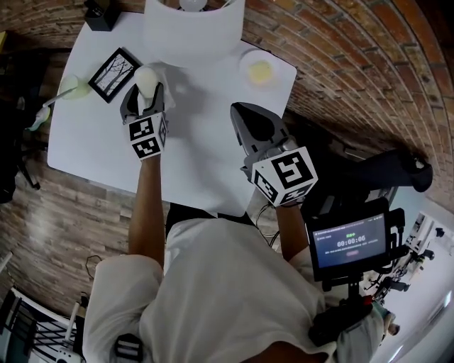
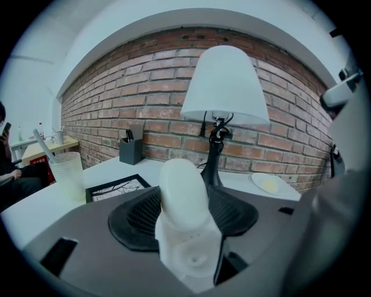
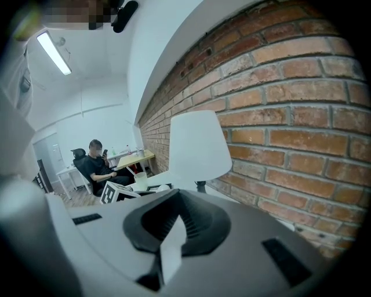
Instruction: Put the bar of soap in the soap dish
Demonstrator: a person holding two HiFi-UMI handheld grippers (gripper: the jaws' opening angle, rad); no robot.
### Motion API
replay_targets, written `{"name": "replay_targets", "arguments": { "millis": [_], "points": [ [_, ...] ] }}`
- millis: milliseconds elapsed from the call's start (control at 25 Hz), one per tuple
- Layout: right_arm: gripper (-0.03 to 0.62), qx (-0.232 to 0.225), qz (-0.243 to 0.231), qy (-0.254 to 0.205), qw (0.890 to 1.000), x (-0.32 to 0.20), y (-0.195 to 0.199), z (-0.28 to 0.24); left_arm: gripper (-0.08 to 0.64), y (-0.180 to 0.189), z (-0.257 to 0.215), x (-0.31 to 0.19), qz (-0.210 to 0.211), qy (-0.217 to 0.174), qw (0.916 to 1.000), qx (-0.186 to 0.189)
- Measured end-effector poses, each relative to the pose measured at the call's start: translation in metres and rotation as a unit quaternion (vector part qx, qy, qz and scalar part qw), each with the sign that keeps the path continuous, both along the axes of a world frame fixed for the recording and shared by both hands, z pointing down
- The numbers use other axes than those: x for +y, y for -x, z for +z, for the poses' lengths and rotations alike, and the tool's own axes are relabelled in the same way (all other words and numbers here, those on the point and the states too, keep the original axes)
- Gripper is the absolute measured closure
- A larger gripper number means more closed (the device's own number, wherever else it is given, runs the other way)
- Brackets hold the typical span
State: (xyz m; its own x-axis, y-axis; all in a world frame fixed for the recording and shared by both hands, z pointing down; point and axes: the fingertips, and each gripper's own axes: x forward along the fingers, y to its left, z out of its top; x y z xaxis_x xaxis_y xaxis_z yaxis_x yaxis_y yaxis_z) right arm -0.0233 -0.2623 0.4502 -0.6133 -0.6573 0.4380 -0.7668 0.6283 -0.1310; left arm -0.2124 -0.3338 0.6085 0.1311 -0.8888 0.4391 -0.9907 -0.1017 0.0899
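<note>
A white oval bar of soap (image 1: 147,79) (image 2: 182,188) stands on end between the jaws of my left gripper (image 1: 145,91) (image 2: 186,232), which is shut on it above the left half of the white table (image 1: 206,156). The soap dish (image 1: 259,71) (image 2: 269,184), a small white round dish with a yellowish centre, sits at the table's far right corner, well apart from the soap. My right gripper (image 1: 242,113) (image 3: 171,243) hovers over the table's right edge, shut with nothing in it.
A white-shaded lamp (image 1: 193,28) (image 2: 226,87) stands at the back between soap and dish. A black picture frame (image 1: 115,74) (image 2: 116,188), a cup with a straw (image 1: 74,88) (image 2: 68,174) and a dark pen holder (image 1: 101,13) sit to the left. A brick wall (image 2: 156,87) lies behind.
</note>
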Motion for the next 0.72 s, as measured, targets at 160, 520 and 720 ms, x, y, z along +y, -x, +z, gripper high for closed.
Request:
{"name": "replay_targets", "arguments": {
  "millis": [160,520,720],
  "points": [
    [0.588,0.001,0.001,0.006,1.0,-0.002,-0.003,0.005,0.298,0.001,0.012,-0.004,-0.008,0.013,0.9999,-0.001],
    [0.588,0.004,0.0,0.014,1.0,-0.007,-0.008,0.015,0.298,-0.005,0.024,-0.008,-0.009,0.026,0.9996,-0.001],
    [0.588,0.006,-0.004,0.011,1.0,0.001,0.002,0.008,0.298,0.004,0.018,0.0,-0.014,0.028,0.9995,-0.002]
  ]
}}
